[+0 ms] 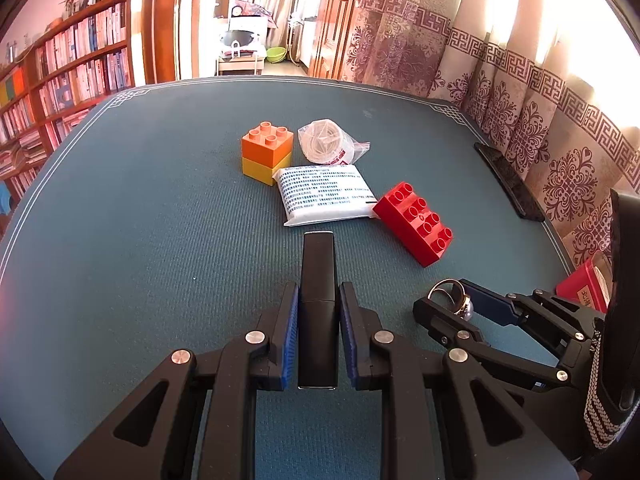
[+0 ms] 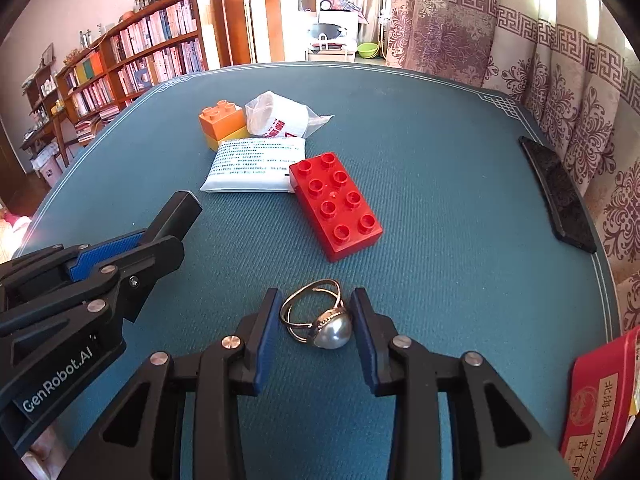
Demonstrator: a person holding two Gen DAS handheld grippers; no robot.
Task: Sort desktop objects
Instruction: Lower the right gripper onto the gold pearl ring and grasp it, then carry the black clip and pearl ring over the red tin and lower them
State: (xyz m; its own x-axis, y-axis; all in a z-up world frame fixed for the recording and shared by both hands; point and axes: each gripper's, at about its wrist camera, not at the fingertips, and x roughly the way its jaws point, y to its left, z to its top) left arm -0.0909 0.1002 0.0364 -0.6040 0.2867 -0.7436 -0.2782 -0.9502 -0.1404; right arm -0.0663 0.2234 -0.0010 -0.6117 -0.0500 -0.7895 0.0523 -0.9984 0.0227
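My left gripper (image 1: 318,300) is shut on a slim black rectangular stick (image 1: 318,280), held low over the blue mat; it shows in the right wrist view (image 2: 180,210) too. My right gripper (image 2: 316,312) brackets a gold ring with a grey pearl (image 2: 320,318); its pads stand slightly apart from the ring, which lies on the mat. In the left wrist view the ring (image 1: 452,298) sits between the right gripper's fingers (image 1: 440,312). A red brick (image 1: 416,222) (image 2: 334,204), an orange-on-yellow brick stack (image 1: 266,154) (image 2: 222,124), a white printed packet (image 1: 326,194) (image 2: 256,164) and a bagged white roll (image 1: 326,140) (image 2: 280,116) lie mid-mat.
A black phone (image 1: 508,180) (image 2: 558,196) lies along the mat's right edge by the curtain. A red box (image 2: 600,404) (image 1: 586,288) sits at the near right. The blue mat (image 1: 140,220) covers the table; bookshelves stand at the left.
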